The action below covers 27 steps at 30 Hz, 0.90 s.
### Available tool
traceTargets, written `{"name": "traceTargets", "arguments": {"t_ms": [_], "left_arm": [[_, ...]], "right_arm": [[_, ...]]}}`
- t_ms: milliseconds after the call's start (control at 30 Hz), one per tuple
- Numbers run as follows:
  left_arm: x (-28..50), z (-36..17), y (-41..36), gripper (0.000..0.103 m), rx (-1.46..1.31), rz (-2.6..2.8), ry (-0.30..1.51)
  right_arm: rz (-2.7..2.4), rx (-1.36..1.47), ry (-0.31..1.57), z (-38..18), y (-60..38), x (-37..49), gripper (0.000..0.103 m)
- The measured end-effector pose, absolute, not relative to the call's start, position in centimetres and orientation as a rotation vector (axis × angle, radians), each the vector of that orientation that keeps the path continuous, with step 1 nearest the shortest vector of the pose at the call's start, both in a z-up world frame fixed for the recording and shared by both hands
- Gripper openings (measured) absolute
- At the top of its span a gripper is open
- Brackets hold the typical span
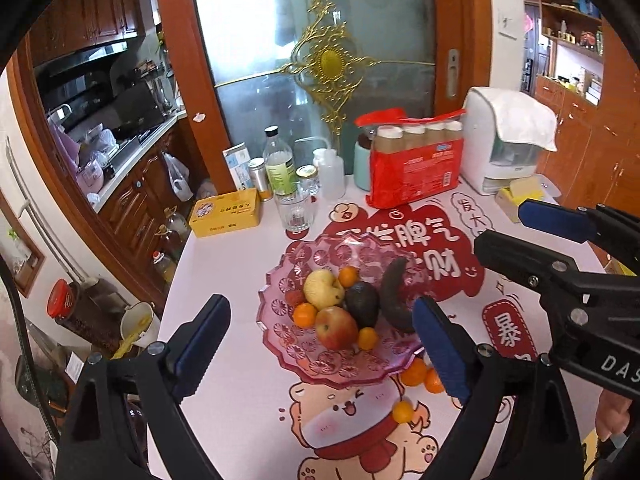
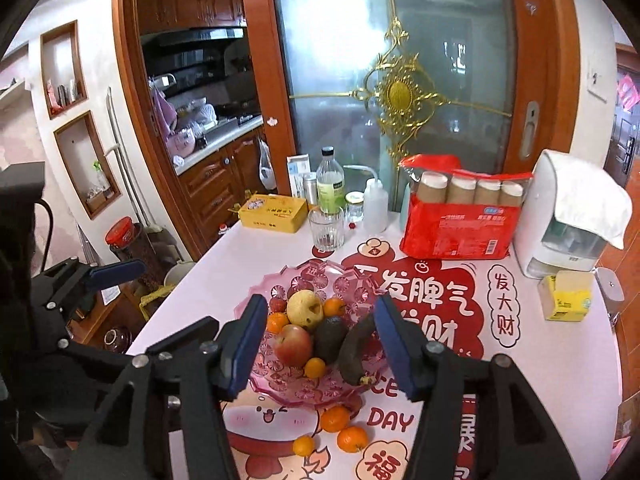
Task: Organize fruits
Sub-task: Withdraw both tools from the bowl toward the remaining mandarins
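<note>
Left wrist view: the left tongs [image 1: 320, 344] gape wide over the pink glass bowl [image 1: 280, 304] on the surface [image 1: 224, 400], holding nothing; the right tongs [image 1: 516, 228] enter from the right, apart and empty. Inside the bowl lie a pear [image 1: 322, 289], apple [image 1: 337, 327], avocado [image 1: 362, 304], dark banana [image 1: 394, 298] and small oranges. Right wrist view: the right tongs [image 2: 320, 346] straddle the bowl [image 2: 264, 292], and three oranges [image 2: 335, 418] sit on the surface just before it, all unobstructed here.
</note>
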<state>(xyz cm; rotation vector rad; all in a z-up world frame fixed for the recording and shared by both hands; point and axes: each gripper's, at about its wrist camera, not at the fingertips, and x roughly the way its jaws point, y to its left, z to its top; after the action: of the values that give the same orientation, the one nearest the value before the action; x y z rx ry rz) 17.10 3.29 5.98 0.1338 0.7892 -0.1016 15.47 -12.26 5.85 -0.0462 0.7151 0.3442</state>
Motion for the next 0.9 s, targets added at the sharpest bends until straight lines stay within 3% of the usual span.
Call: {"name": "traceTargets", "arguments": {"t_ms": [500,900], "left_arm": [[11.9,5.7,0.5,0.094,0.115,-0.175,0.75],[10.2,-1.0,-0.1,0.094,0.086,-0.198,0.792]], "right_arm": [[0.302,-0.022,0.673,6.2,-16.1,9.2,0.059],[0.243,0.039,0.747,0.1,-18.7,7.9,0.059]]}}
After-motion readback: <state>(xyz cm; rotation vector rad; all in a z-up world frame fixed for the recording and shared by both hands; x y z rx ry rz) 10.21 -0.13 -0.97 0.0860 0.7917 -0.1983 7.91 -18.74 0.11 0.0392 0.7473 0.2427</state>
